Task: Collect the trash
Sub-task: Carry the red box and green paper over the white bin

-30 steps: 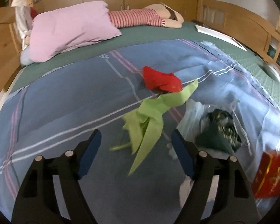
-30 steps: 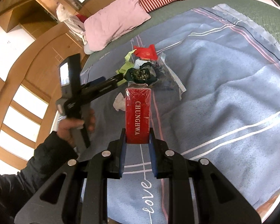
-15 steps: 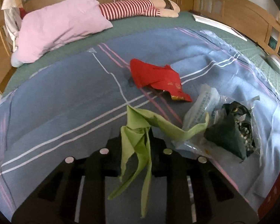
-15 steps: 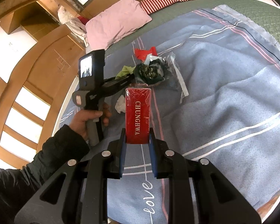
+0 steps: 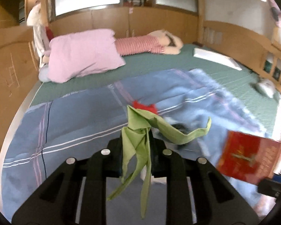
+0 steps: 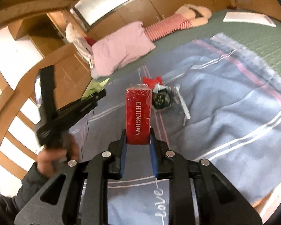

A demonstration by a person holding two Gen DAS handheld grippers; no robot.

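You are pinching a crumpled green wrapper (image 5: 140, 136) between the pressed-together fingers of the left gripper (image 5: 135, 155), and it is hanging clear of the blue blanket (image 5: 75, 123), its loose ends drooping below the jaws and one long tail curling off to the right; gripping it near its bunched middle is probably what is keeping the limp strips from slipping out. In the right gripper (image 6: 137, 140) you are clamping the near end of a red box (image 6: 138, 112) marked CHUNGHWA, so most of its length is sticking forward beyond the blue pads (image 6: 123, 153), which seems a firm enough hold on a stiff, flat-sided thing. Both pieces are being held up off the bed, likely so you can carry them off together, though no bin is showing in either view. On the blanket beyond the box, a dark green bag (image 6: 162, 98) is lying in clear plastic (image 6: 179, 97), with a red wrapper (image 6: 149, 80) just behind it; those are looking like the pieces yet to be gathered. Farther back, a pink pillow (image 5: 82, 56) and a striped doll (image 5: 140, 44) are resting on the green mattress (image 5: 159, 63).
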